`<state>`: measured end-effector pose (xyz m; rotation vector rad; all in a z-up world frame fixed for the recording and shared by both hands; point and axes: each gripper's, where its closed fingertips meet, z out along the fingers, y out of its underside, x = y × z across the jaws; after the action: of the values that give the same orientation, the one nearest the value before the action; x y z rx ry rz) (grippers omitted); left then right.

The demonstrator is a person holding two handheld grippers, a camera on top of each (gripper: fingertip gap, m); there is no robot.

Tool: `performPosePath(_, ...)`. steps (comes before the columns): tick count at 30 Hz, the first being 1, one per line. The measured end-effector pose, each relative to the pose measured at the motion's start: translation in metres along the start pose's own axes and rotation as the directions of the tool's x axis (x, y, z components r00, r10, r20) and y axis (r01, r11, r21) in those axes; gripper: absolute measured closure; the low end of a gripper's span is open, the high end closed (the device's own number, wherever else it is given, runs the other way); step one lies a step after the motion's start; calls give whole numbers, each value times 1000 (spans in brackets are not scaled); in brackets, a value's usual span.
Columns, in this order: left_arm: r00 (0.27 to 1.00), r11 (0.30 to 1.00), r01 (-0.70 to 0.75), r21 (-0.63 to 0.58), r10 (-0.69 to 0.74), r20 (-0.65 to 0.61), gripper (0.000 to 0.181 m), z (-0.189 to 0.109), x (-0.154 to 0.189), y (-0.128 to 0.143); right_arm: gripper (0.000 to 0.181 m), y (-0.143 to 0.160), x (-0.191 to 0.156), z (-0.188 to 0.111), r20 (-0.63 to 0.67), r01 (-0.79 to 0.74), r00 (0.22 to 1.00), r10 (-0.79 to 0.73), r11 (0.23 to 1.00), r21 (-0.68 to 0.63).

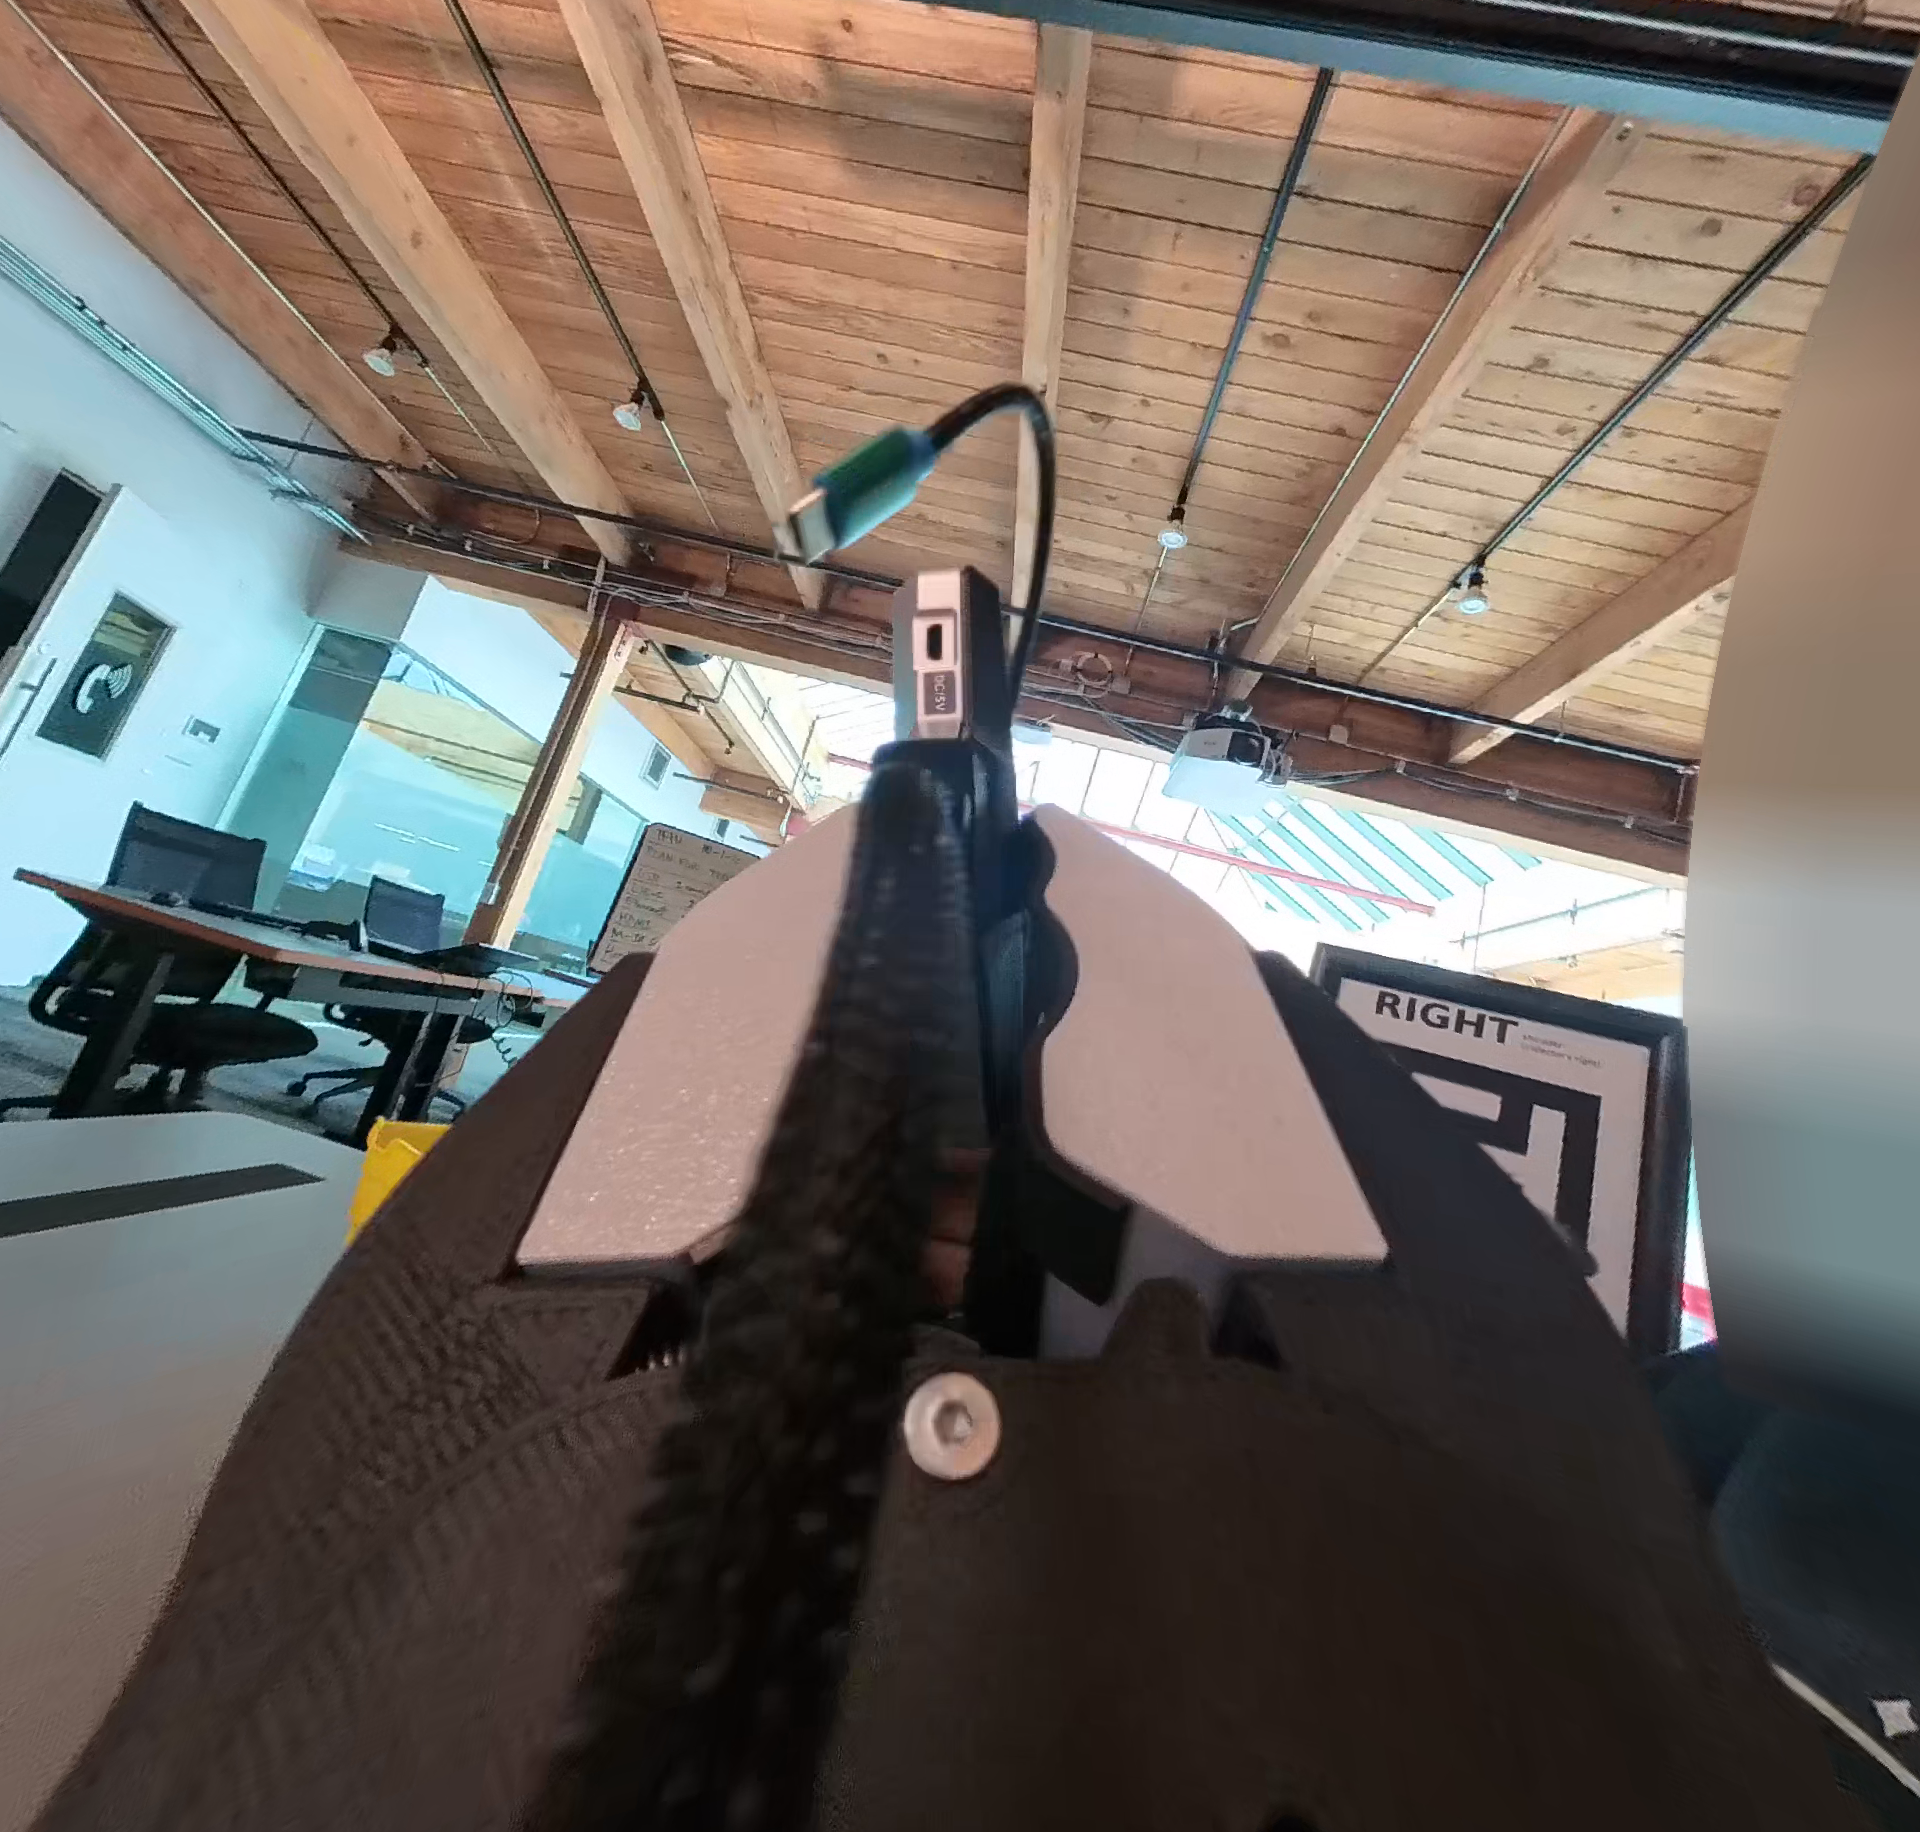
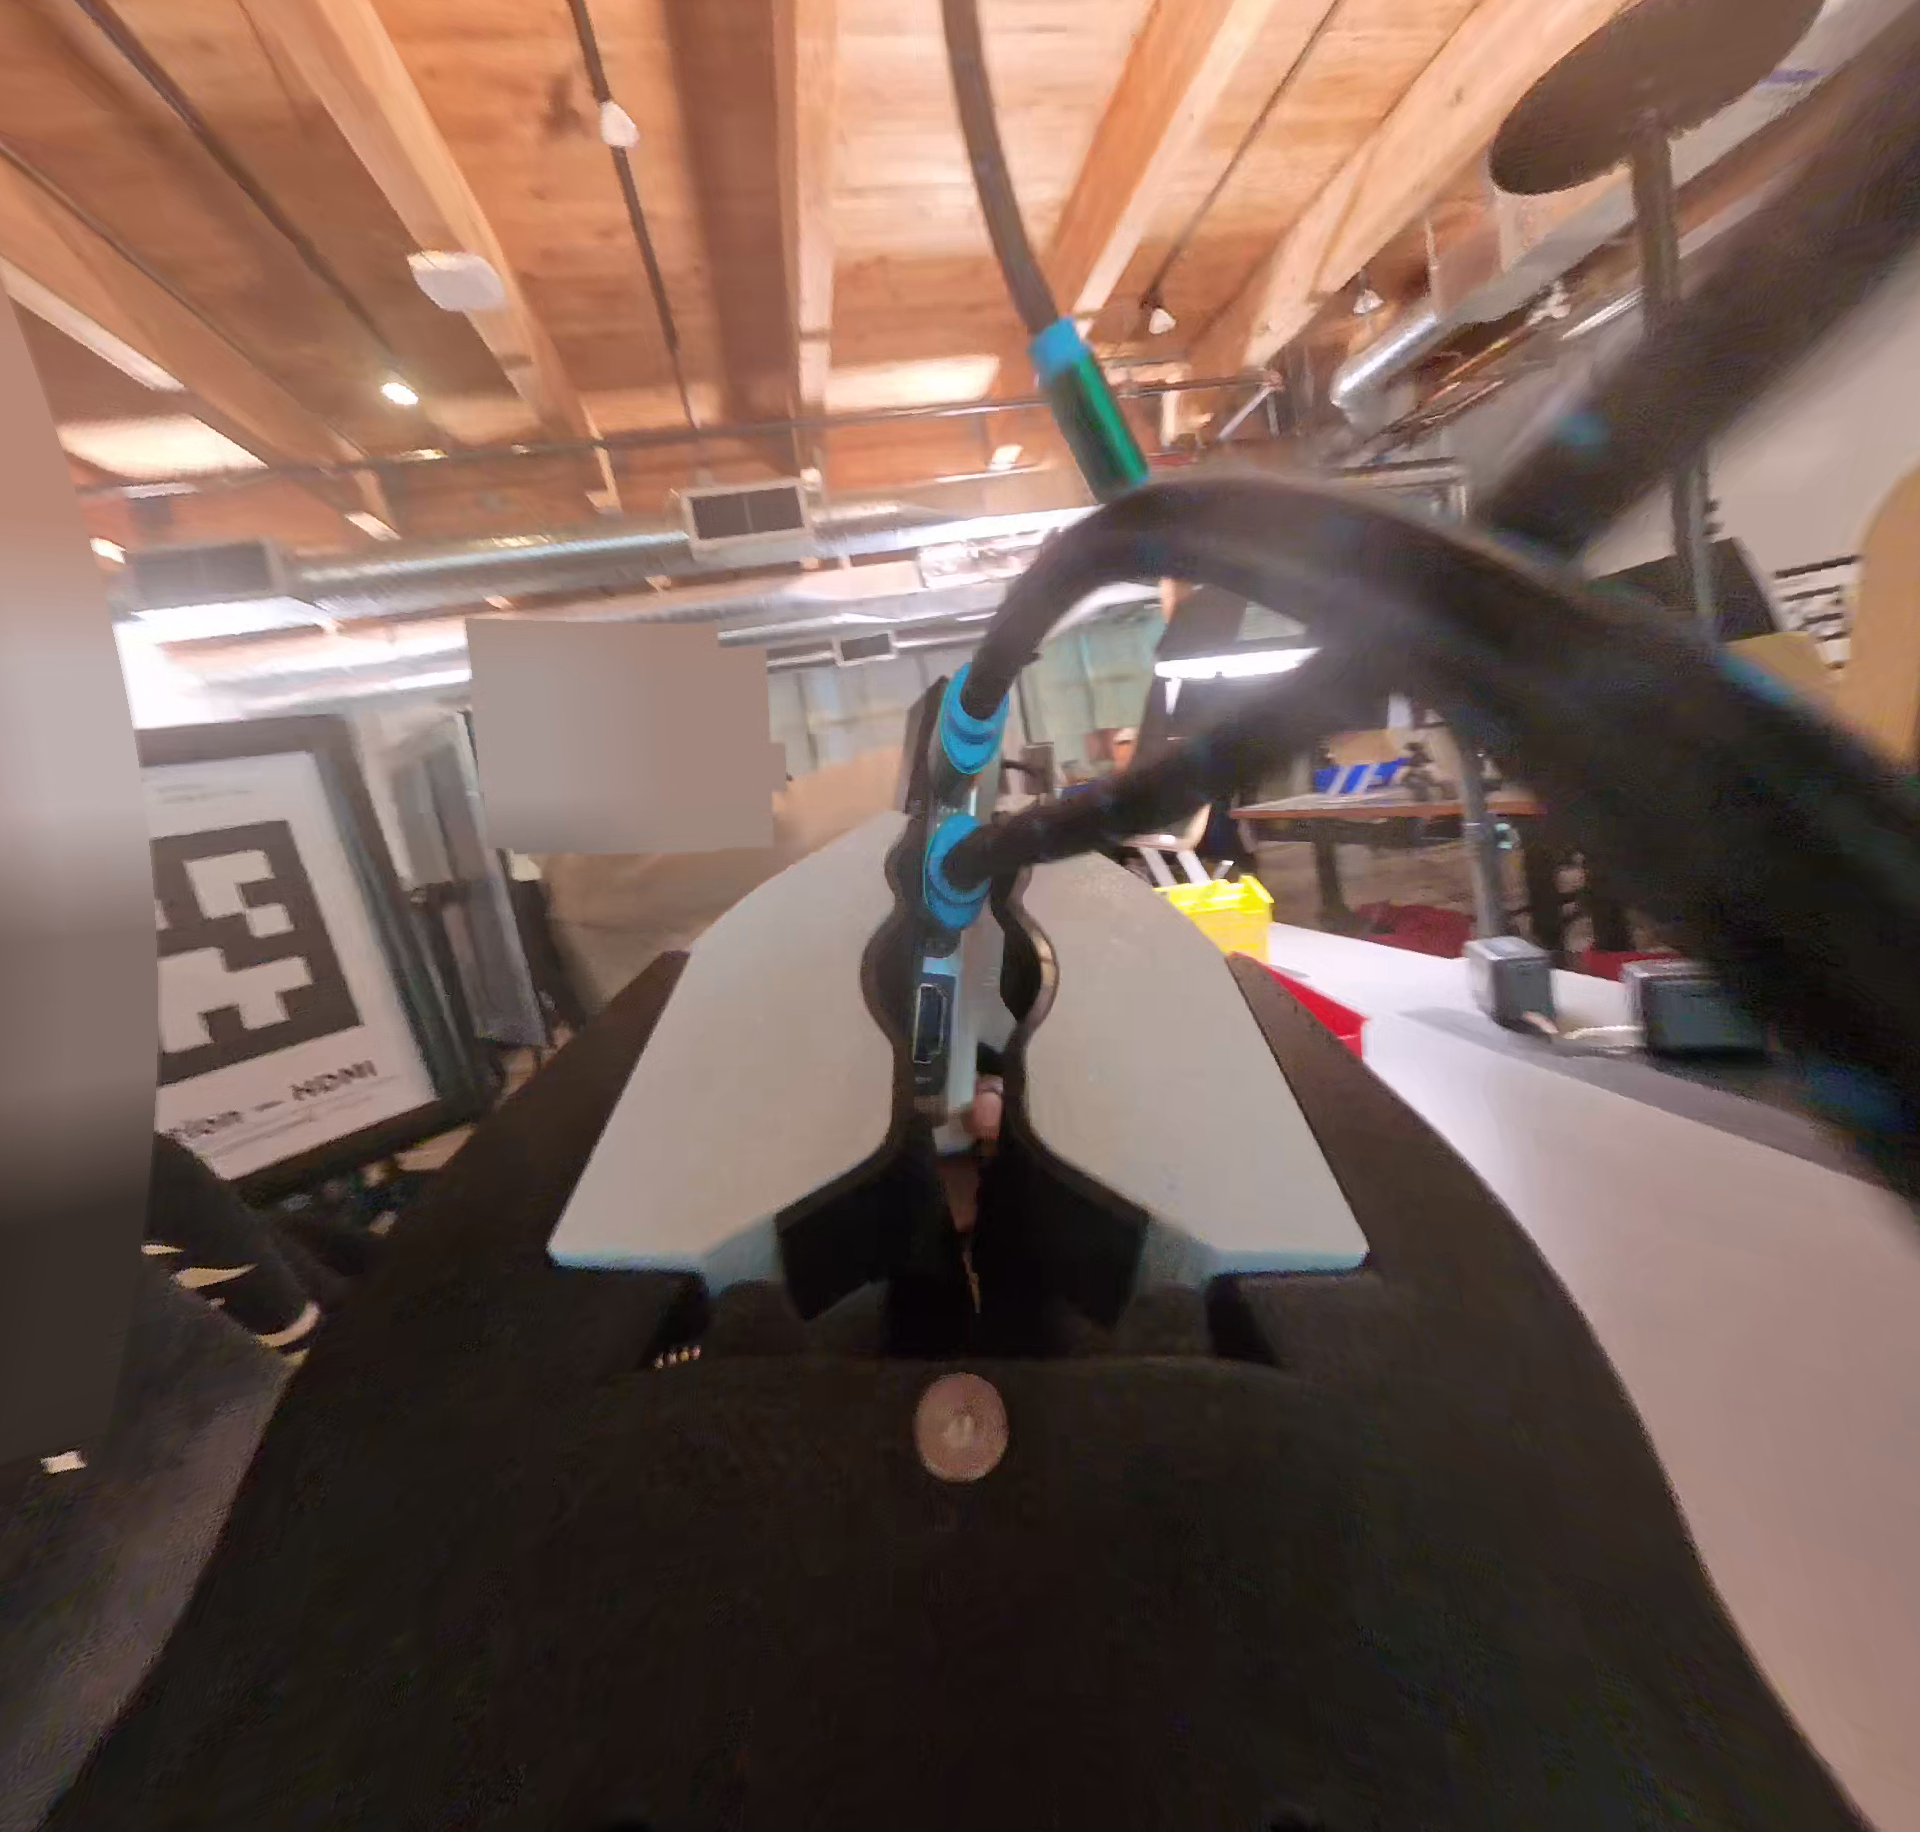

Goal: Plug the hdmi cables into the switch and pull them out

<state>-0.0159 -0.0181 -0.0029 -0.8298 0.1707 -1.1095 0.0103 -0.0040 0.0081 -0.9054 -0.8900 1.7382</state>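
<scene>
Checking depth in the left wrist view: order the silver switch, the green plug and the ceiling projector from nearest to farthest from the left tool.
1. Switch, clamped at the left tool's tips.
2. Green plug, just above the switch, to the left.
3. Projector, far off, hanging from the ceiling on the right.

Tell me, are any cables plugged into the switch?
Yes. Two black cables with blue collars sit in the slim grey switch; one port below stays empty.

One switch (image 2: 951, 961), two plugged HDMI cables (image 2: 1049, 639), one thin loose-ended cable (image 1: 1023, 494), two yellow bins (image 2: 1231, 899).
</scene>
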Motion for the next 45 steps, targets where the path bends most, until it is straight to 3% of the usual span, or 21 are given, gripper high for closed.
performPosePath(4, 1000, 1000, -1, -23, 1, -8, 144, 2, -1, 4, 170, 6, -3, 4, 3, 34, 999, -34, 999, -13)
performPosePath(6, 1000, 1000, -10, 20, 10, -3, 154, 1, -1, -1, 169, 7, -6, 6, 18, 24, 1000, -24, 1000, -2)
performPosePath(12, 997, 984, 61, 169, -67, 30, 157, -5, -11, -15, 169, 17, 4, 11, 10, -78, 997, 77, 994, 82)
performPosePath(15, 998, 994, 32, 104, -38, 55, 157, -3, -13, -8, 170, 16, 7, 10, 25, -121, 993, 119, 987, 104)
performPosePath(18, 999, 996, -8, -85, 12, 46, 157, 4, -9, 15, 170, 5, 6, 5, 29, -91, 996, 87, 984, 156)
performPosePath(25, 1000, 995, -26, 99, 24, 19, 155, 1, -3, -1, 170, 12, -2, 11, 47, -86, 996, 81, 987, 136)
performPosePath(29, 996, 981, 67, 181, -75, 40, 157, -6, -11, -8, 170, 22, 5, 14, -3, -111, 994, 113, 983, 143)
performPosePath(34, 996, 981, 63, 186, -72, 45, 158, -9, -13, -6, 169, 41, 2, 21, 1, -131, 991, 132, 984, 124)
performPosePath(39, 1000, 971, 11, 237, -16, 20, 158, -13, -1, -13, 170, 25, -5, 11, 55, -129, 992, 118, 948, 292)
performPosePath(45, 1000, 972, 5, 236, -2, -12, 158, -13, 6, -15, 170, 23, -13, 12, 59, -90, 995, 75, 950, 298)
